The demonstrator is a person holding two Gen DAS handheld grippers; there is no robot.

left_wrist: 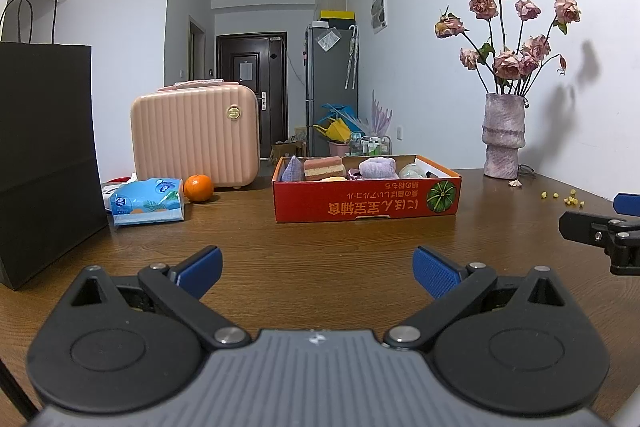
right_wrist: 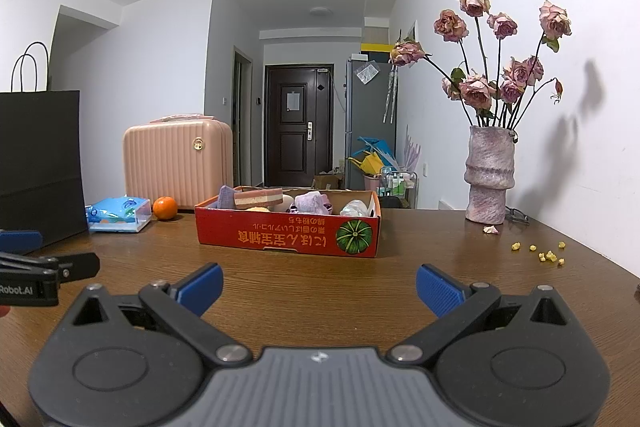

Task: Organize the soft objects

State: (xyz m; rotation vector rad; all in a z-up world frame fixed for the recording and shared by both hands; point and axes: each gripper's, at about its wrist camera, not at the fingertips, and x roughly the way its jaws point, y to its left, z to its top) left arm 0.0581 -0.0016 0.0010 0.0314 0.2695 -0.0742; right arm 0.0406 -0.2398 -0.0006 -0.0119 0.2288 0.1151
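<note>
A shallow red cardboard box [left_wrist: 366, 201] [right_wrist: 287, 235] sits on the wooden table ahead of both grippers. Inside it lie soft items: a layered pink sponge block [left_wrist: 324, 167] [right_wrist: 258, 197], a lilac fluffy bundle [left_wrist: 377, 167] [right_wrist: 311, 203], a purple wedge [left_wrist: 293, 169] [right_wrist: 226, 196] and a pale clear-wrapped lump [left_wrist: 412, 171] [right_wrist: 354, 208]. My left gripper [left_wrist: 317, 271] hangs open and empty above the table, well short of the box. So does my right gripper [right_wrist: 319, 287], open and empty. Each gripper's black and blue tip shows at the edge of the other's view.
A black paper bag [left_wrist: 44, 155] stands at the left. Near it lie a blue tissue pack [left_wrist: 147, 202], an orange [left_wrist: 198, 187] and a pink mini suitcase [left_wrist: 195, 135]. A vase of dried roses [left_wrist: 503, 135] stands at the right by the wall, with yellow crumbs [left_wrist: 570, 198] nearby.
</note>
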